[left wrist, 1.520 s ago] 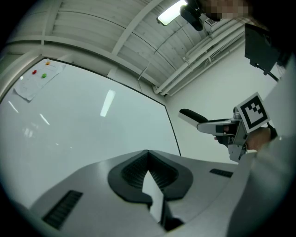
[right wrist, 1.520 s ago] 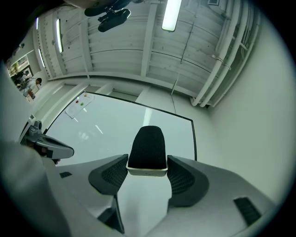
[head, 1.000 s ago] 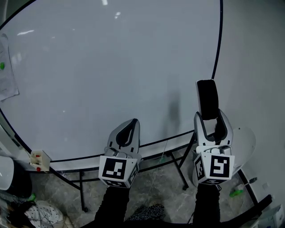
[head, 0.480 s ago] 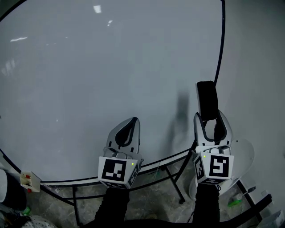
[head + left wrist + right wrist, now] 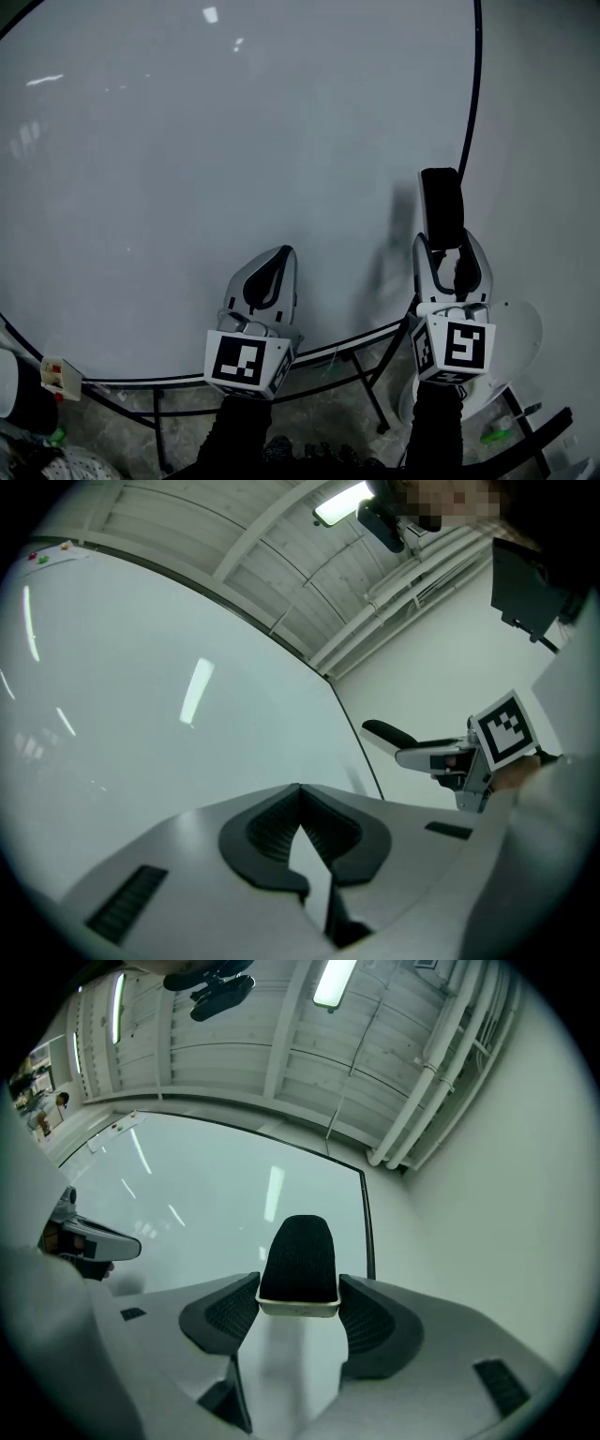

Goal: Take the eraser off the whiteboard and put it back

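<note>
Black felt eraser with white base (image 5: 300,1255) sat clamped in right hand-held gripper (image 5: 298,1297), near right edge of large white whiteboard (image 5: 234,169); contact unclear. Left hand-held gripper (image 5: 300,794) closed, empty. Best pressed flat before releasing.

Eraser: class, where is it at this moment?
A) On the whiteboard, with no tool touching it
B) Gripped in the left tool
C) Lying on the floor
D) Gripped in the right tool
D: the right gripper view shows the eraser clamped between the jaws of the right tool, while the left tool is shut with nothing in it.
</note>
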Demonstrator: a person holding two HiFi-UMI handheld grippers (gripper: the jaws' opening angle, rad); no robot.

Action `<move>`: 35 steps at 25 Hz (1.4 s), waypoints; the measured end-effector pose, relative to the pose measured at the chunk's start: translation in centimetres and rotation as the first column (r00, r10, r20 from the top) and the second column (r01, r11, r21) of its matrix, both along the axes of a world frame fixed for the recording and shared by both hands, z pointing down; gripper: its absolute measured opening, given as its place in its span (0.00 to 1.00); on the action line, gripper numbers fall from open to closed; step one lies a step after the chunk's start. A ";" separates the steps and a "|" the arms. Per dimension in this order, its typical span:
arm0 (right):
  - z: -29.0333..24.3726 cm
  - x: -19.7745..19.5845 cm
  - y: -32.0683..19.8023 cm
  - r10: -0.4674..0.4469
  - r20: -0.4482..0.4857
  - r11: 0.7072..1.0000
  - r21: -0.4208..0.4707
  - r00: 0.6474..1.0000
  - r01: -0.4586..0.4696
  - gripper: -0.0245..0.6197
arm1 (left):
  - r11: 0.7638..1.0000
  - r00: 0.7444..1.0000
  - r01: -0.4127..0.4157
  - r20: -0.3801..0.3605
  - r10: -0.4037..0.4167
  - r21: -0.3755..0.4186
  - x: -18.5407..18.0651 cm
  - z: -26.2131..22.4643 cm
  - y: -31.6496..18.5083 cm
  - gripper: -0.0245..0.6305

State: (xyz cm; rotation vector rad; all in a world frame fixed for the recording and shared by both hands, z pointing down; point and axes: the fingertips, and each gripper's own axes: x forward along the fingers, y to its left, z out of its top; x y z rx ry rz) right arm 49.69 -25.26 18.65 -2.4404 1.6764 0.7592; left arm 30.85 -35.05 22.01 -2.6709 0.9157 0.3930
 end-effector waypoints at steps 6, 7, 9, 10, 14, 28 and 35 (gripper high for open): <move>-0.2 4.0 -0.8 -0.072 0.017 0.997 0.006 0.997 0.072 0.47 | 0.994 0.994 0.107 -0.001 -0.107 -0.008 1.9 -0.5 0.3 0.05; -0.3 4.8 -0.7 -0.081 0.025 0.997 0.008 0.996 0.081 0.47 | 0.993 0.993 0.121 0.001 -0.121 -0.011 2.3 -0.4 0.5 0.05; -0.2 6.4 -0.8 -0.096 0.039 0.995 0.010 0.995 0.096 0.47 | 0.989 0.990 0.144 0.005 -0.144 -0.017 3.1 -0.3 0.9 0.05; -0.2 7.1 -0.9 -0.102 0.043 0.995 0.011 0.994 0.102 0.47 | 0.988 0.988 0.156 0.007 -0.156 -0.017 3.6 -0.3 1.1 0.05; -0.2 9.5 -1.3 -0.140 0.042 0.990 0.006 0.989 0.140 0.47 | 0.979 0.979 0.204 0.010 -0.204 -0.024 5.2 0.0 1.8 0.05; 0.5 14.4 -4.3 -0.214 0.060 0.977 -0.011 0.975 0.215 0.47 | 0.940 0.940 0.339 -0.014 -0.340 -0.041 7.4 0.3 2.9 0.05; 1.3 14.9 -5.9 -0.231 0.086 0.972 -0.017 0.969 0.233 0.47 | 0.924 0.924 0.383 -0.006 -0.383 -0.025 7.0 0.2 2.6 0.05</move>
